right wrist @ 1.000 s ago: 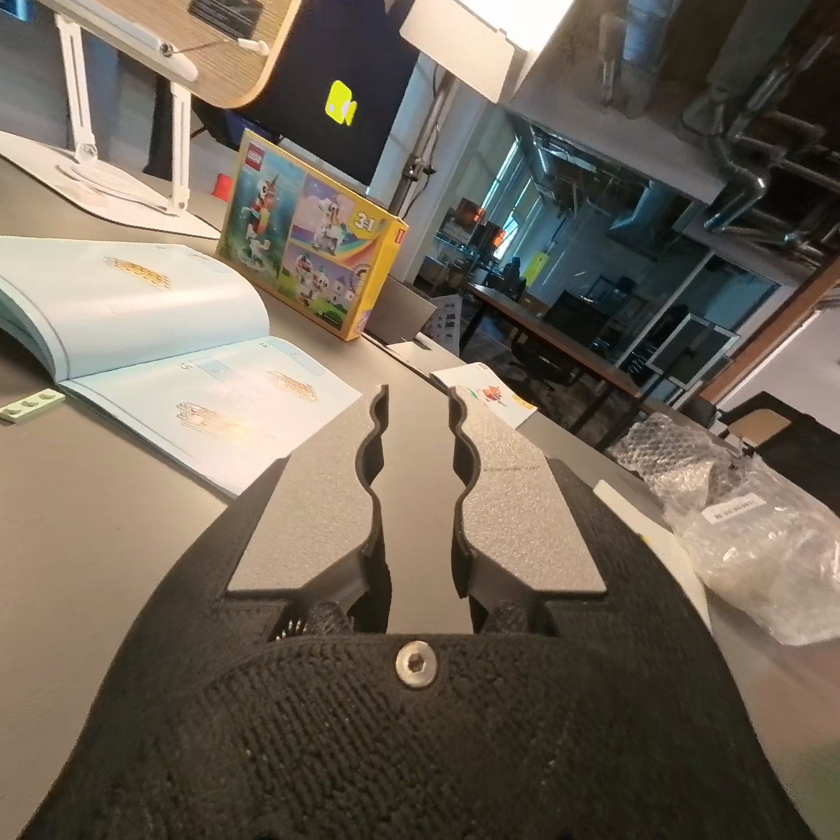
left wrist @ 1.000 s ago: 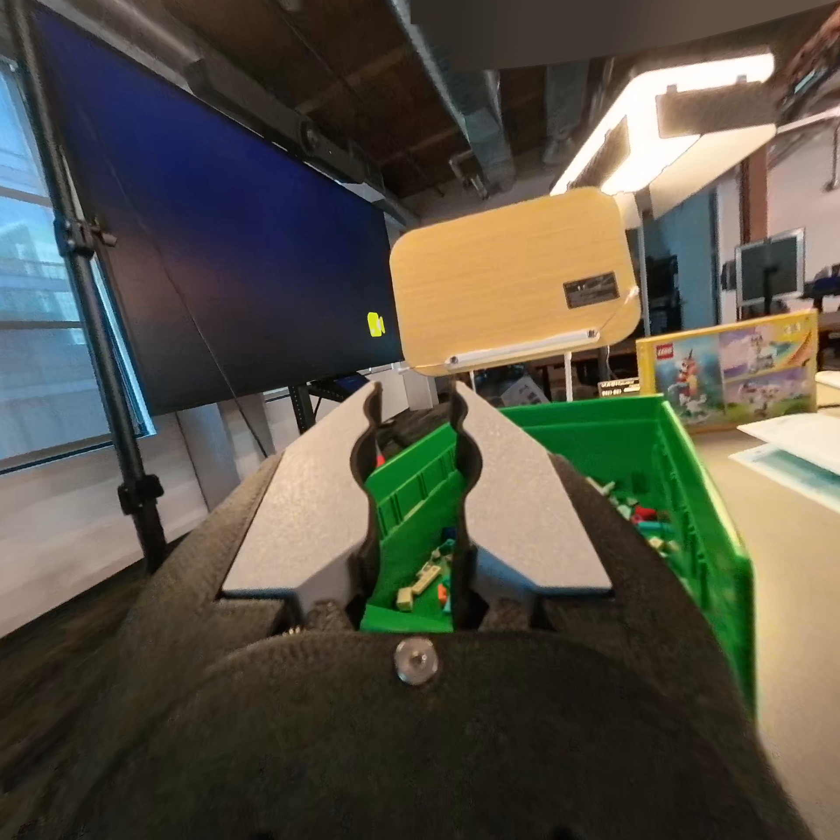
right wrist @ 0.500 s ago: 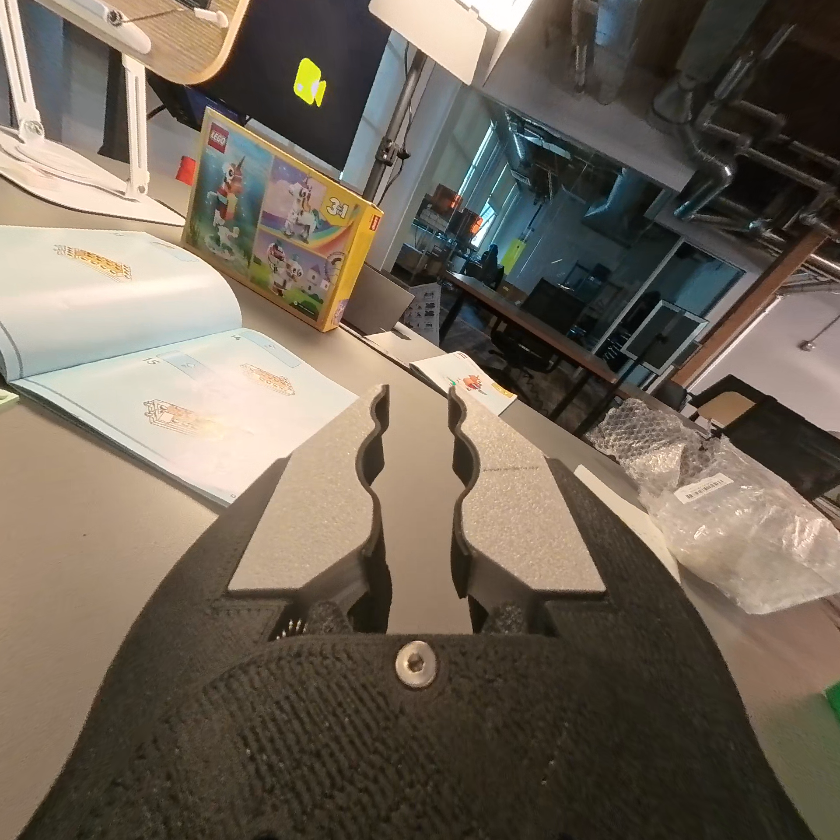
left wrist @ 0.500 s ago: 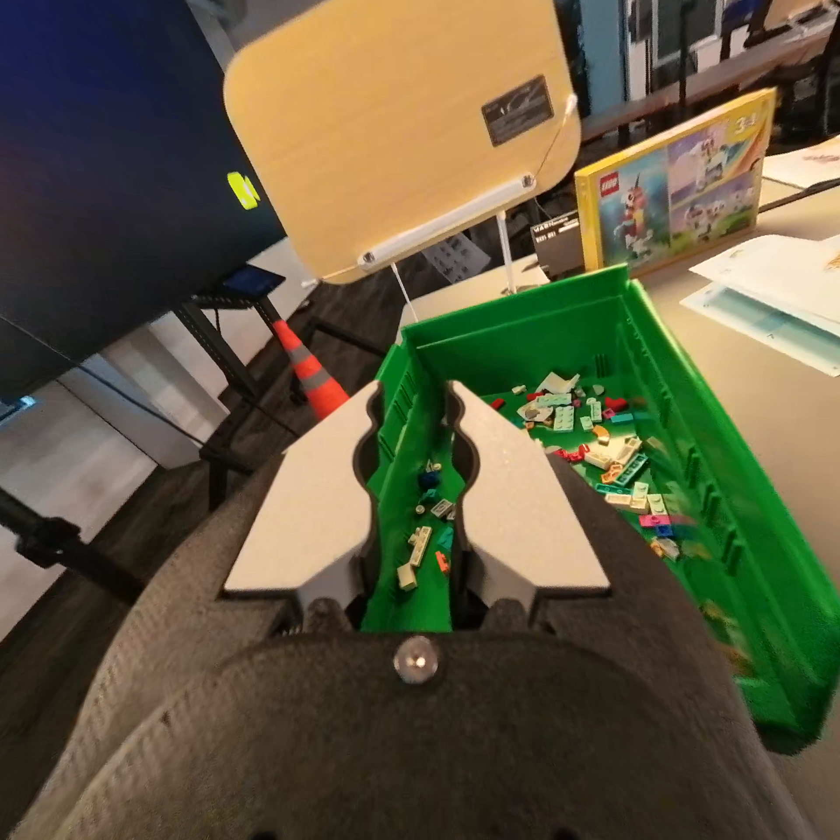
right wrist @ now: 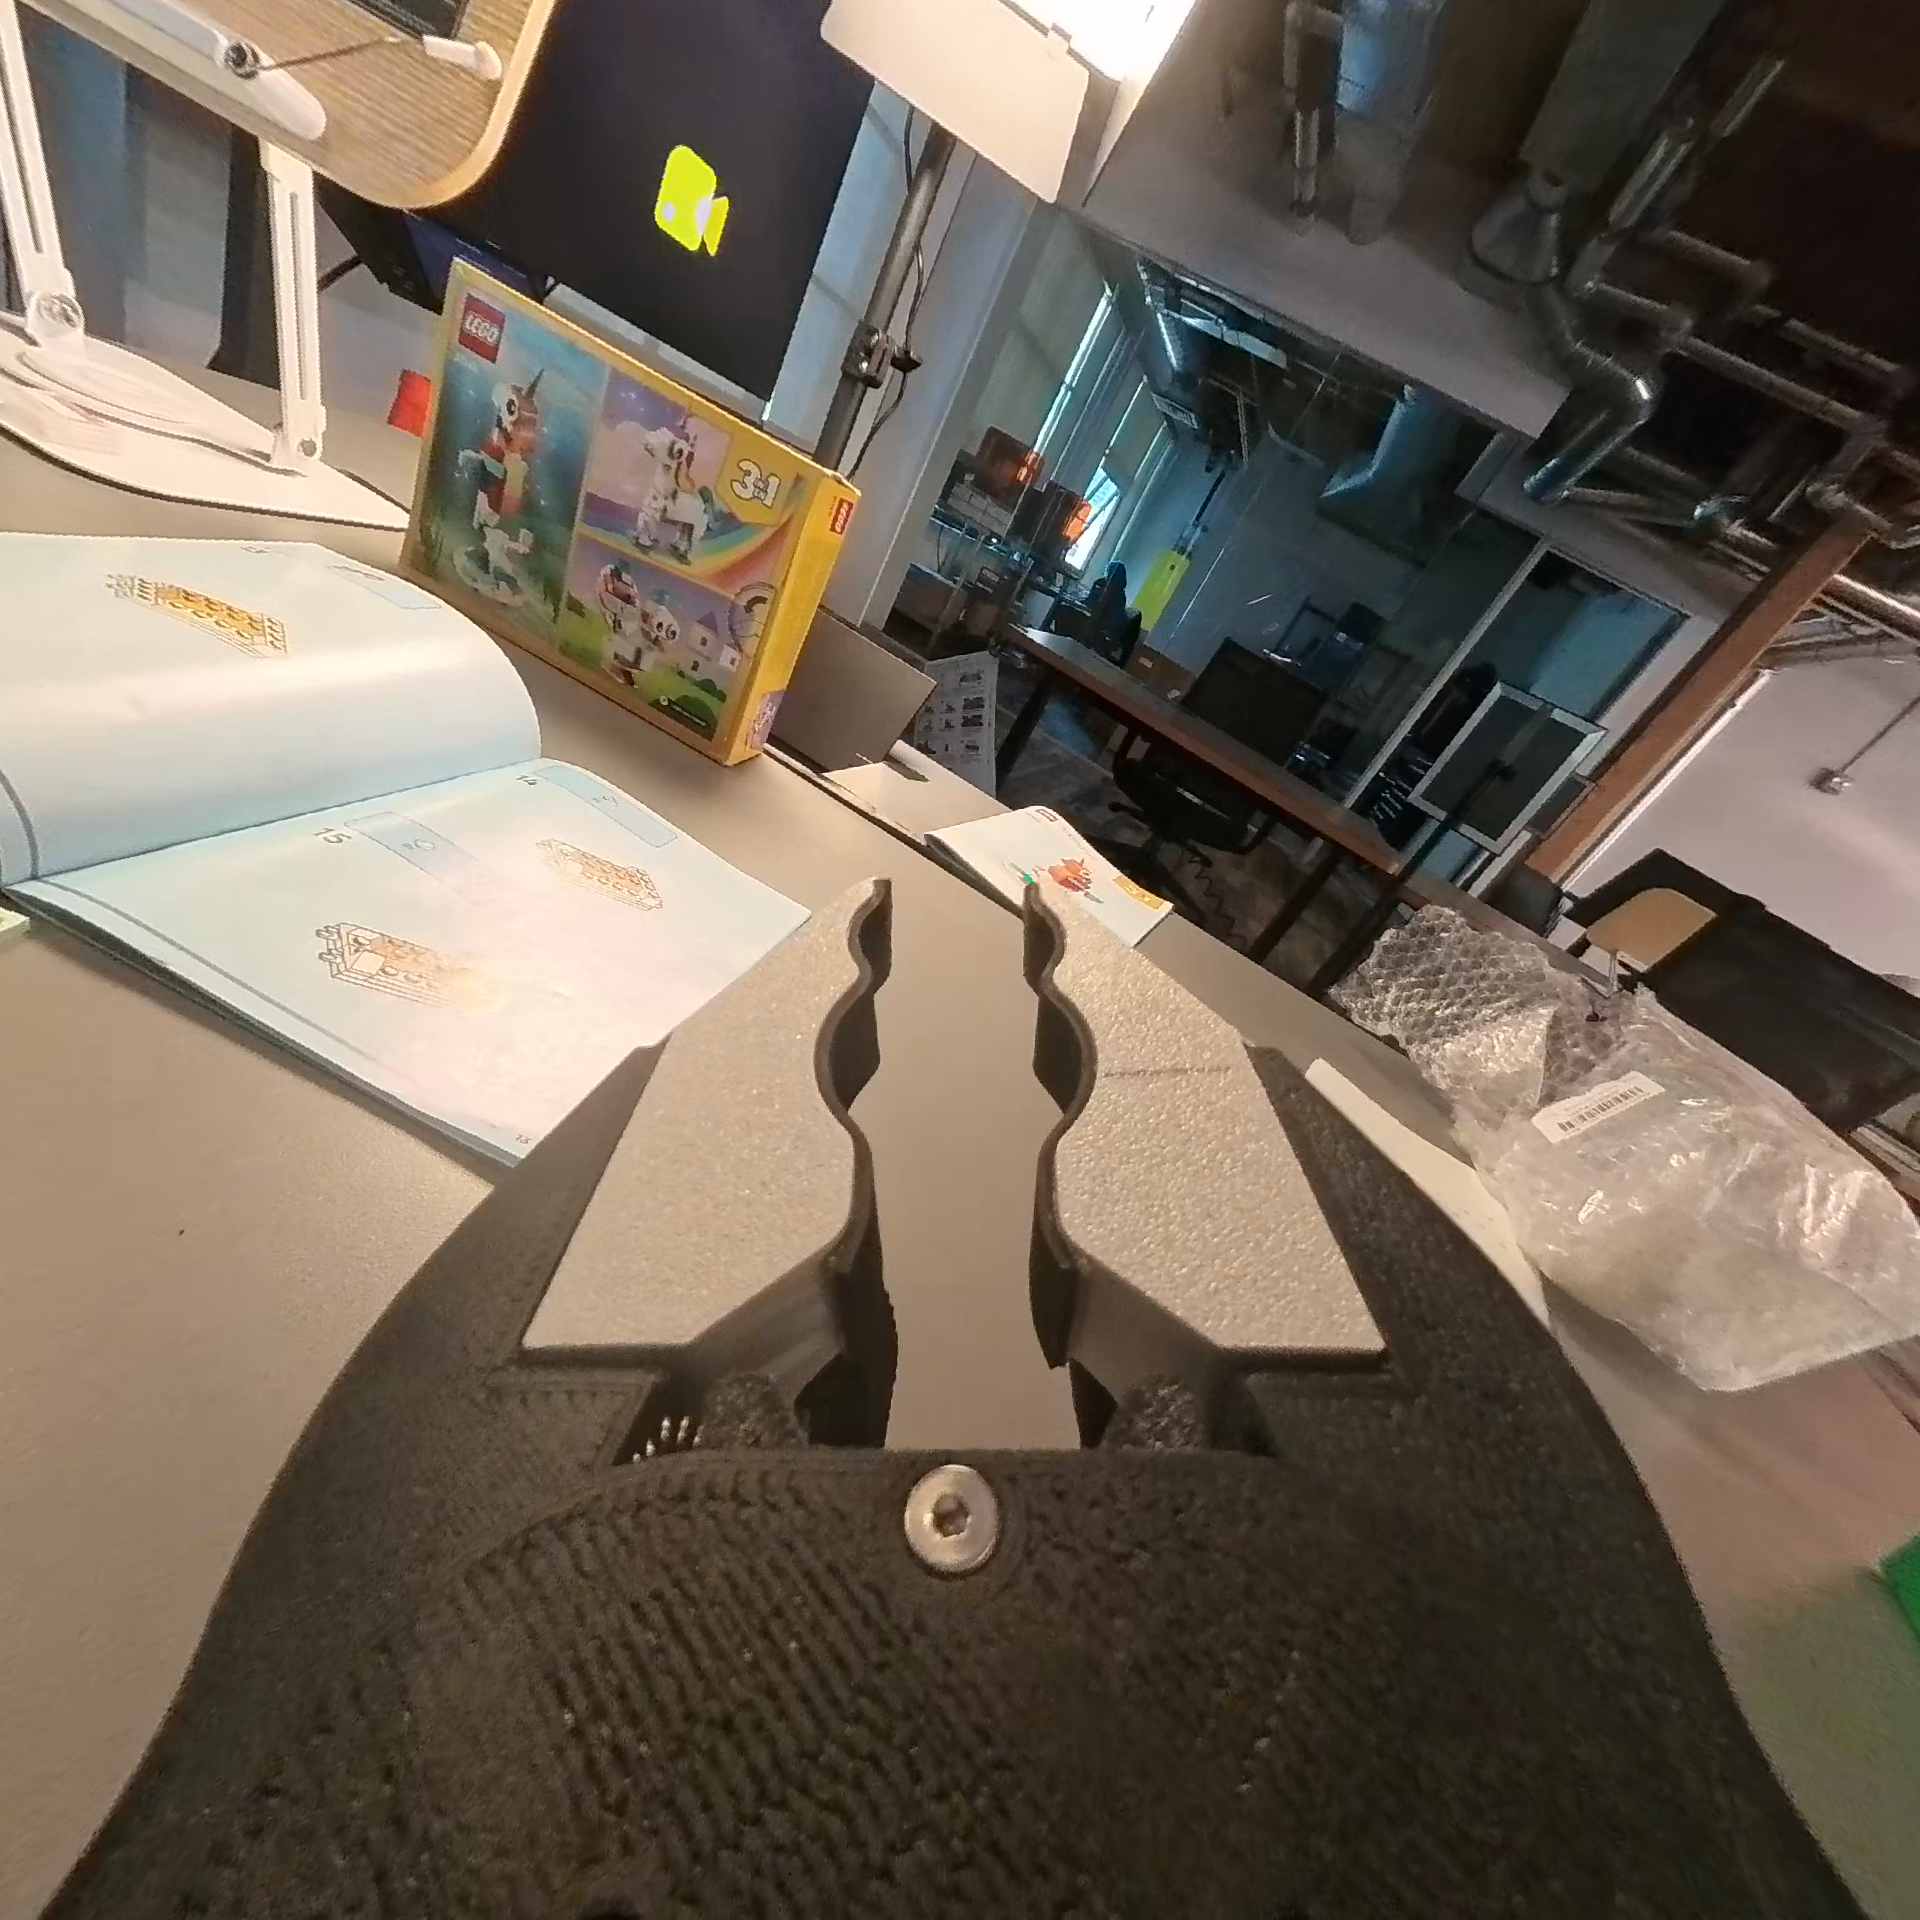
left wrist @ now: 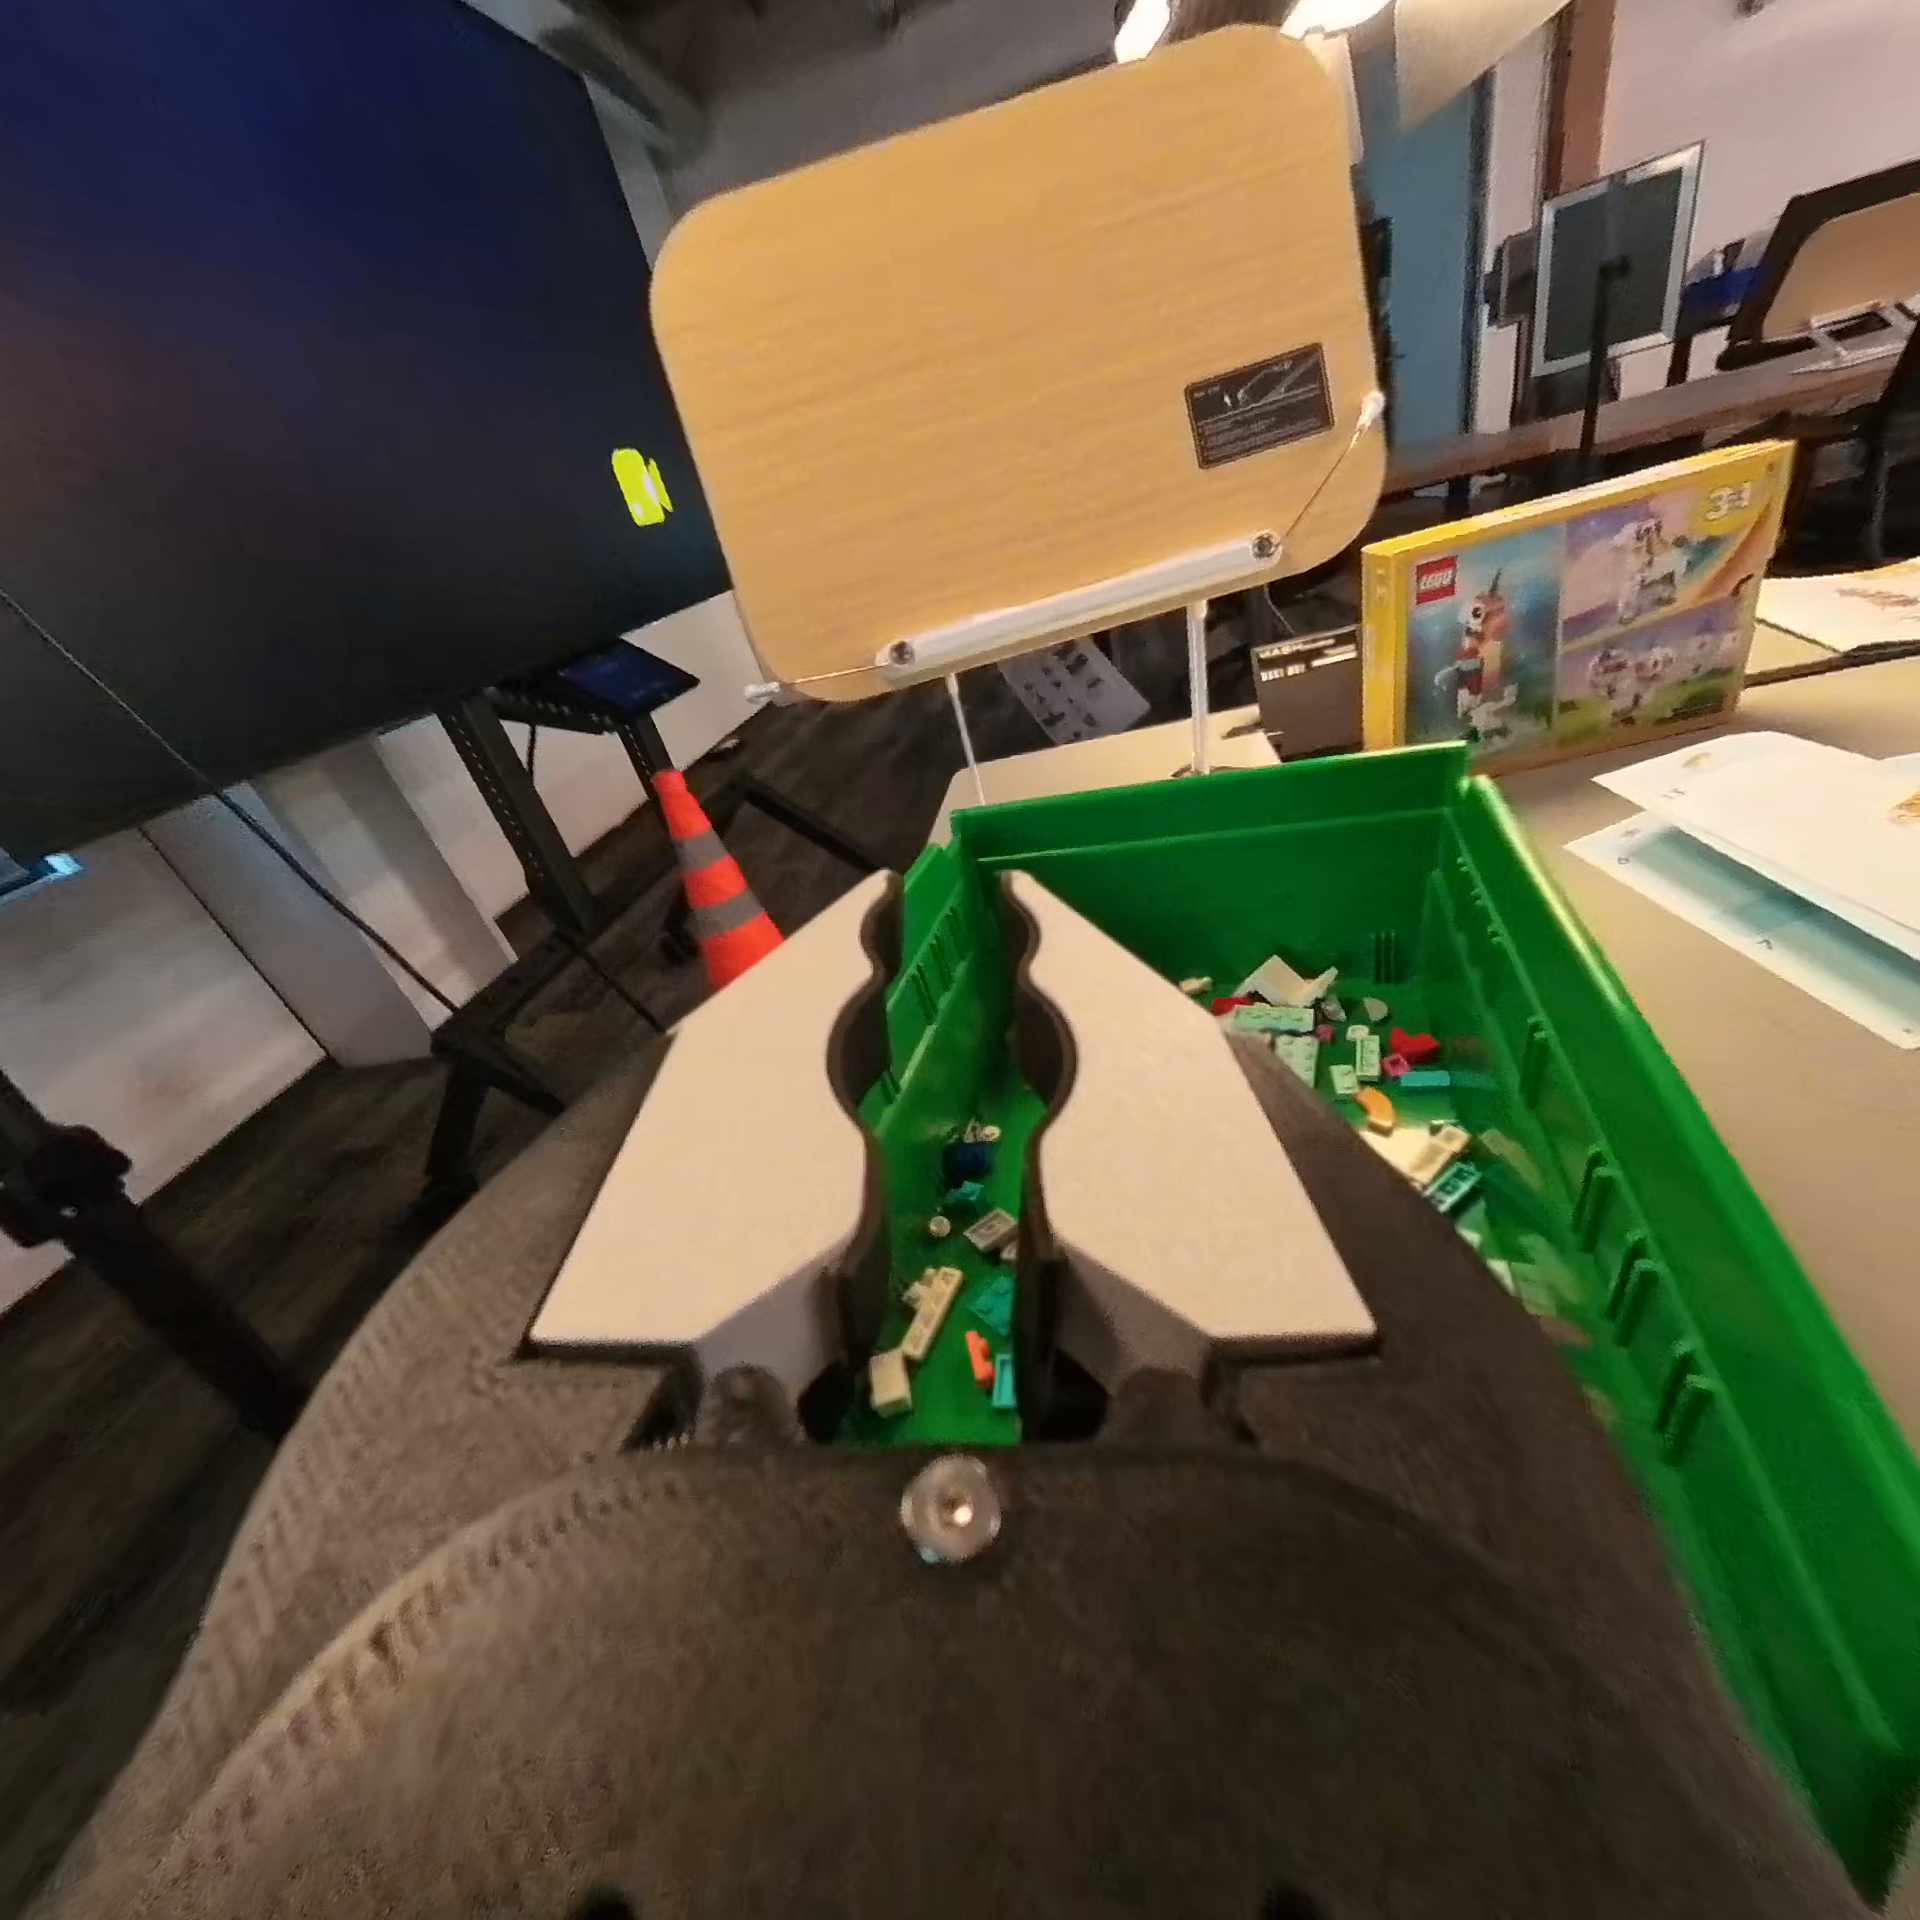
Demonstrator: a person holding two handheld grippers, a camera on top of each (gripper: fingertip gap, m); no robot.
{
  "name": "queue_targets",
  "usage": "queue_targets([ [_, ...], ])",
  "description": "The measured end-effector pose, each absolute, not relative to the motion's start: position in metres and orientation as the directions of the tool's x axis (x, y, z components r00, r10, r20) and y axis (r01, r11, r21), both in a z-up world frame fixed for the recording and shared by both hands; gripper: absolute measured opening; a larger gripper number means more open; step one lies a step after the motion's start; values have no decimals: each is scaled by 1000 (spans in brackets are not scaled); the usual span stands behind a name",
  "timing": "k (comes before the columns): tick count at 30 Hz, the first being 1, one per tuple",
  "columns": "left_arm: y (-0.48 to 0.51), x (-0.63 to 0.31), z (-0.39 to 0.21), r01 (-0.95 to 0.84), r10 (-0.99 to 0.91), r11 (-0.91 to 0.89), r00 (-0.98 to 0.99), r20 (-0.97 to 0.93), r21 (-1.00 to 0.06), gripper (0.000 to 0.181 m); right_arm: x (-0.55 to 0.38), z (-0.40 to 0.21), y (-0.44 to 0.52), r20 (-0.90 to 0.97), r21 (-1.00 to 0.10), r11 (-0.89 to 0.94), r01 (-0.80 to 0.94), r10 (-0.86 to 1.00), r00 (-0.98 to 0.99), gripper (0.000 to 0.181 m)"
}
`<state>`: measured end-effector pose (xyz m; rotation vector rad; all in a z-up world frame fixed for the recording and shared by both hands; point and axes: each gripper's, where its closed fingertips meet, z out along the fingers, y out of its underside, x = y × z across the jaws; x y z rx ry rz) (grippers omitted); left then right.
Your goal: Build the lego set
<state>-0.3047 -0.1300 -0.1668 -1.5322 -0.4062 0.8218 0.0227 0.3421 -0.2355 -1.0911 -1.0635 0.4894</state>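
The left gripper (left wrist: 948,899) hangs over the green bin (left wrist: 1621,1091) of loose Lego pieces (left wrist: 1351,1049) at frame centre, jaws parted and empty, probably positioned to pick one. The right gripper (right wrist: 956,904) waits low over the worktop (right wrist: 208,1299), also parted and empty, beside the open instruction booklet (right wrist: 343,831) at left, likely kept in sight for reference.
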Motion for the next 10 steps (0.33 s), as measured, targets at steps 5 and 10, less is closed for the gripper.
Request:
queue_targets([
  [5,-127,-307,-177,-179,671,-202,691,-269,-963,19,22,-236,342,452,-890,426,162,774,444,24],
  [10,-120,-305,-193,-116,615,-252,747,-251,-961,17,22,-237,341,454,-889,428,165,773,442,23],
])
